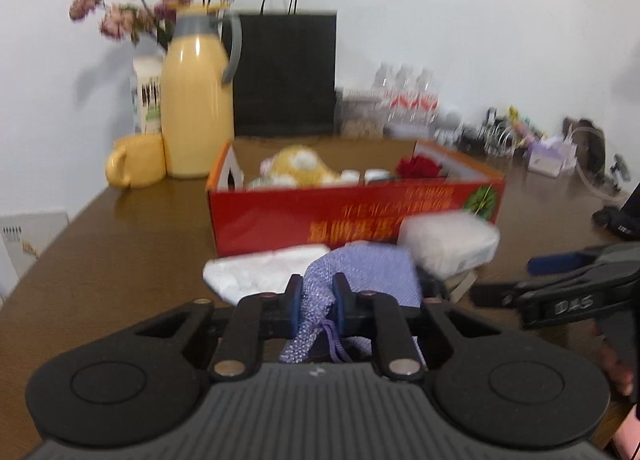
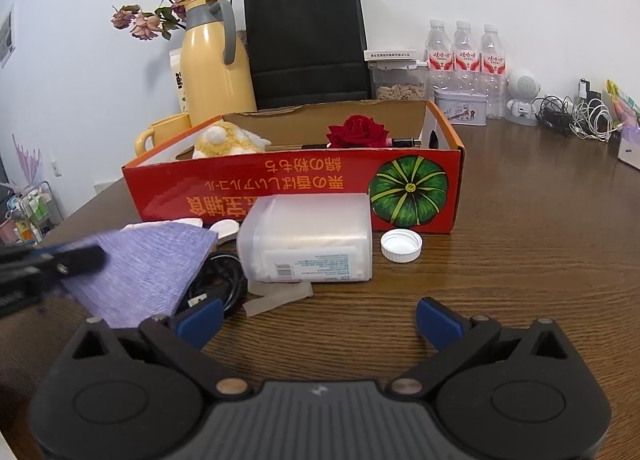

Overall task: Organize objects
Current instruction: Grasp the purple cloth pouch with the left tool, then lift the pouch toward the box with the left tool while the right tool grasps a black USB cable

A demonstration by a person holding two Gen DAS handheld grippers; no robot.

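Purple knitted cloth, a small drawstring pouch [image 1: 360, 280], is pinched at its gathered end between the closed pads of the left hand-held gripper [image 1: 317, 300], likely so it can be carried as one bundle. The right hand-held gripper [image 2: 318, 320] hangs with its jaws wide apart and nothing between them, over bare wooden surface [image 2: 500, 260]. Just past it lie a black cable [image 2: 224, 280], a translucent plastic container [image 2: 308, 240] on its side and a white cap [image 2: 401, 246]. Behind stands the red box [image 2: 280, 188], open-topped, already holding a plush toy [image 2: 228, 140] and a red rose [image 2: 358, 132], apparently the collecting place.
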